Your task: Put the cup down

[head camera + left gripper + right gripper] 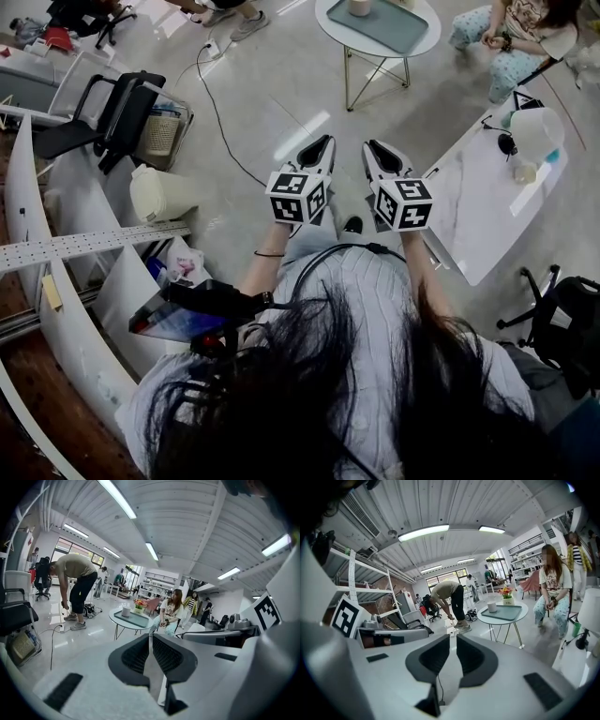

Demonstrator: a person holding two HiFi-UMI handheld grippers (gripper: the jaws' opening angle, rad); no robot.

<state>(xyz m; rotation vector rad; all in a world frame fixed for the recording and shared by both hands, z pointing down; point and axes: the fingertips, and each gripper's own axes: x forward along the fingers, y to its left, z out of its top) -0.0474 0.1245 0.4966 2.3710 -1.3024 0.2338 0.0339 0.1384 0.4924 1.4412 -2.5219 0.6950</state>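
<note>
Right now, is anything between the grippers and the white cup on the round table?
Nothing visible. The left gripper and right gripper, both shut and empty, point across open floor toward the cup on the round table. A cable lies flat on that floor, left of the grippers.

A seated person (511,45) is near a round table (329,26) bearing a tray (382,22); a black chair (108,117) stands apart.
</note>
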